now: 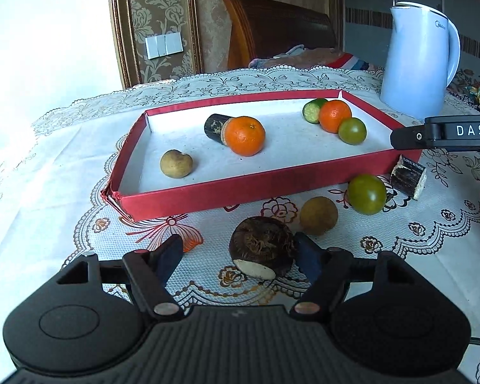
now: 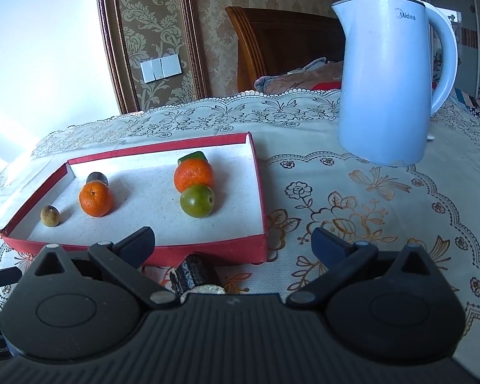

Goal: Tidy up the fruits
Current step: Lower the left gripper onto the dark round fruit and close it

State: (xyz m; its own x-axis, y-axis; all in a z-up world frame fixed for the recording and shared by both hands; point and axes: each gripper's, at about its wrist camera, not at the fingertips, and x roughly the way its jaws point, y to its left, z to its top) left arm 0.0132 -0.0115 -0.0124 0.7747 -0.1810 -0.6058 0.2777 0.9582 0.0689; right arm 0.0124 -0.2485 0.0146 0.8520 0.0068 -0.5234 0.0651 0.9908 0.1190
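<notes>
The left wrist camera sits low over the table (image 1: 64,147), looking forward and down past its own tongs (image 1: 240,256) at the near long side of the red tray (image 1: 240,188). The right wrist camera looks the same way from further right, close behind the tray's near right corner (image 2: 262,249). Both views share the tray, the blue kettle (image 2: 387,89) and the wallpapered wall (image 2: 163,9).

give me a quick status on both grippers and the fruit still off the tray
Left gripper open, fingers around brown taro, not clamped. Right gripper open, empty. Red tray part filled; green fruit and tan fruit outside. Nothing blocking.
</notes>
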